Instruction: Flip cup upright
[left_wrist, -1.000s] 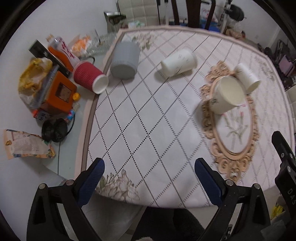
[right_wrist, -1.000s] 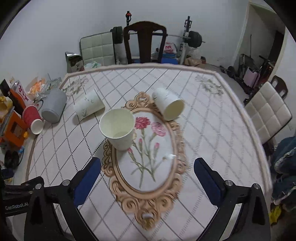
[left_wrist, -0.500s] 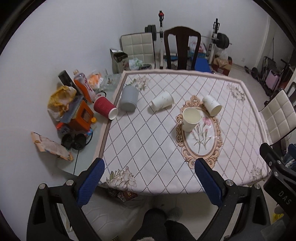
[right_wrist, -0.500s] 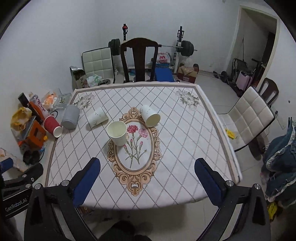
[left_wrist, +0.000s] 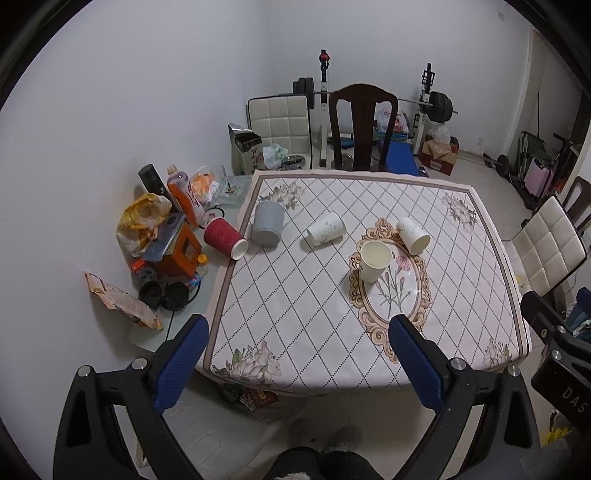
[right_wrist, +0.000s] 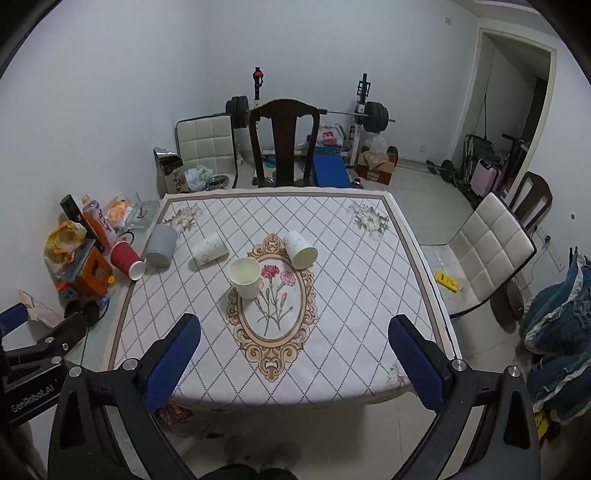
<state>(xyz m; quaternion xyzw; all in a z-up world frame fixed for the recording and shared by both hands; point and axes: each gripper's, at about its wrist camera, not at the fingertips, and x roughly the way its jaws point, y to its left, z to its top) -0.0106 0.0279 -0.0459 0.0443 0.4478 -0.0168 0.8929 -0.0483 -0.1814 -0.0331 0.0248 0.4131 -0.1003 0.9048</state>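
cream paper cup (left_wrist: 375, 261) (right_wrist: 245, 277) stands upright on the oval flower medallion of the patterned tablecloth (left_wrist: 295, 302). left gripper (left_wrist: 293, 363) and right gripper (right_wrist: 293, 360) both fingers wide apart, empty, well back from table.

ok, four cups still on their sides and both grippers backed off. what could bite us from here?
1. The red cup lies off the tablecloth beside the clutter; a reach there may snag something.
2. The grey cup looks wider, so an off-centre grasp could roll it.
3. The upright cup stands near the tipped white cup; a sweeping approach could topple it.
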